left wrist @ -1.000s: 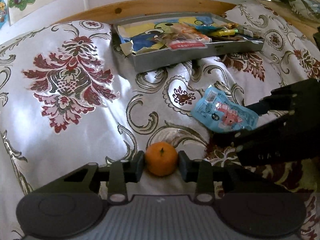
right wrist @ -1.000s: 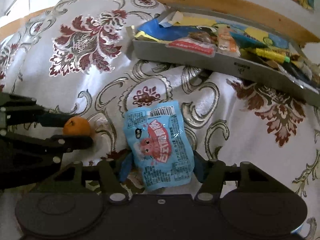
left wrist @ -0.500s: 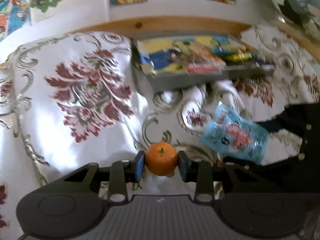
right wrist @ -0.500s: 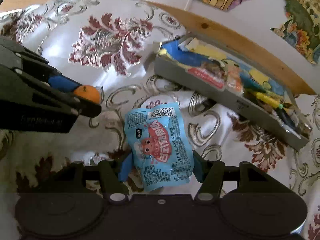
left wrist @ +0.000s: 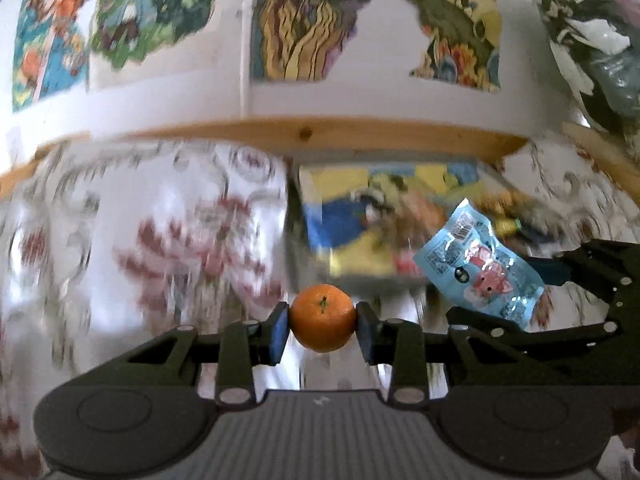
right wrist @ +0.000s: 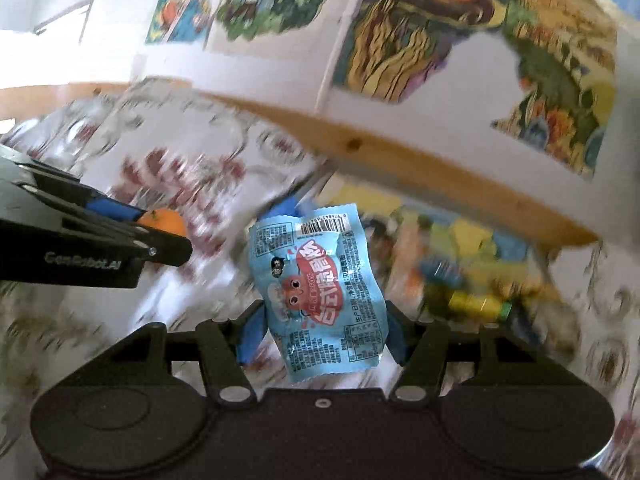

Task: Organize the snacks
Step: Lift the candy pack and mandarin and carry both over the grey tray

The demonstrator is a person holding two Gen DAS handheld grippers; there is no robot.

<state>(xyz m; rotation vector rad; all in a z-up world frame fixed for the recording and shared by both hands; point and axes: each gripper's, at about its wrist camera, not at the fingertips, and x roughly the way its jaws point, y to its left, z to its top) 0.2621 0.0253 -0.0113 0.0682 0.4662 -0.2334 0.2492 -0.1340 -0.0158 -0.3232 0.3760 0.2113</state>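
Both tools are loaded and are now lifting off the surface. Left tool (left wrist: 323, 323) is clamping the orange (left wrist: 323, 322) between its blue pads (left wrist: 277, 328); right tool (right wrist: 320, 330) is pinching the light-blue snack packet (right wrist: 320, 294) by its lower half, barcode end up.

What's changed over the last second: both items were sitting on the patterned cloth (left wrist: 168, 248), and now they're airborne. The cameras are tipping up, so the posters on the wall (left wrist: 320, 20) are filling the top of each view. Cloth and tray are smearing with motion blur, so I'm moving fast.

The grey snack tray (left wrist: 376, 240) is sitting straight ahead under the wooden rail (left wrist: 306, 134), already holding assorted packets. From the left view, the packet is overlapping the tray's right side.

My read: pickup is done for both and I'm in the carry phase toward the tray. The packet is floppy, so it may swing on the way.
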